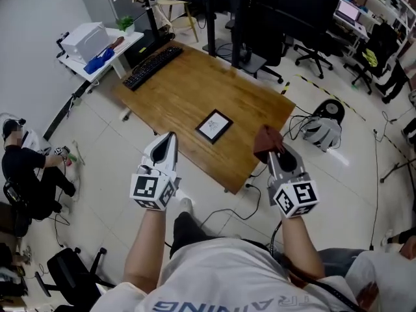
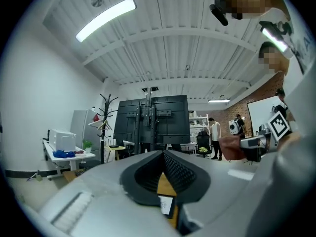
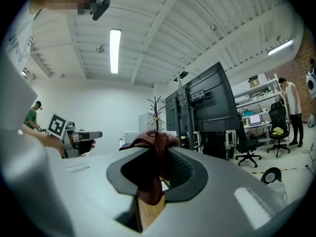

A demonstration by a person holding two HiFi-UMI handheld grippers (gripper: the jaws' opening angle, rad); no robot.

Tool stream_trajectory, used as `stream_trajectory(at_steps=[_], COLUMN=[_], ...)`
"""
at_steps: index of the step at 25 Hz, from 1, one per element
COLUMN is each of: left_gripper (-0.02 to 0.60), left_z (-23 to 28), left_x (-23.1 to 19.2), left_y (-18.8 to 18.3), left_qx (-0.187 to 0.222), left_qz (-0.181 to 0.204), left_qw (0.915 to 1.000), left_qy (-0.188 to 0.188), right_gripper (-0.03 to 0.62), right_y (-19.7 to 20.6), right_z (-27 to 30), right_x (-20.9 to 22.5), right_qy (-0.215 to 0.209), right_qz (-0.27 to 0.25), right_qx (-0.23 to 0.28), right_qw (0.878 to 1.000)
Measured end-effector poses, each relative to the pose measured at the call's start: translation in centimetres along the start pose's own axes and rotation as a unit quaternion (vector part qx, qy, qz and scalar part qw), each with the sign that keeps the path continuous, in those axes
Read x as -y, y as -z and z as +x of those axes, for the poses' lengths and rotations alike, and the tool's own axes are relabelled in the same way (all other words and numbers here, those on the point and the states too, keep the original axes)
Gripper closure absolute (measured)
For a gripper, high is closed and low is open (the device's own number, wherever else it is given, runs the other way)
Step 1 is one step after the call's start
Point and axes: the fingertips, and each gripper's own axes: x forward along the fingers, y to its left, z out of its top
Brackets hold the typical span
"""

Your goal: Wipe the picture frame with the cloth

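Observation:
A small black picture frame (image 1: pixel 214 125) with a white picture lies flat near the front edge of the wooden table (image 1: pixel 175 90). Through the left gripper's jaws a piece of the picture frame (image 2: pixel 167 205) shows. My left gripper (image 1: pixel 170 137) is shut with nothing in it, held above the floor left of the frame. My right gripper (image 1: pixel 268 149) is shut on a reddish-brown cloth (image 1: pixel 266 142), raised at the table's front right corner. The cloth (image 3: pixel 150 157) bunches out of the jaw tips and hangs between them.
A black keyboard (image 1: pixel 153 66) lies at the table's far left end. Beyond it stand a white side table (image 1: pixel 104 60) with a white box and a plant. Office chairs (image 1: pixel 312 51), cables and a round device (image 1: pixel 331 111) sit on the floor at right. A person (image 1: pixel 29 168) sits at far left.

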Motion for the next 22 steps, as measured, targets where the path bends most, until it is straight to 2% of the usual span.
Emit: stream_trajectory(at_steps=[13,19,22], left_gripper=[0.577,0.577,0.577], left_z=[10.2,12.5,13.8], left_x=[-12.4,-15.9,-16.2], left_y=[0.9,2.0,2.1], left_qx=[-0.013,-0.028,-0.035], left_qz=[-0.002,0.010,0.001], left_qw=[0.9951,0.9881,0.9843], left_qy=[0.098,0.151,0.173], right_gripper=[0.513,0.511,0.512], right_y=[-1.0,-1.3,-1.0], right_z=[12.9,14.5,13.9], right_x=[-2.8,-3.8,-4.0], right_qy=[0.112,0.182,0.206], right_qz=[0.011,0.014,0.017], right_qx=[-0.003,-0.002,-0.013], right_qw=[0.994,0.983,0.978])
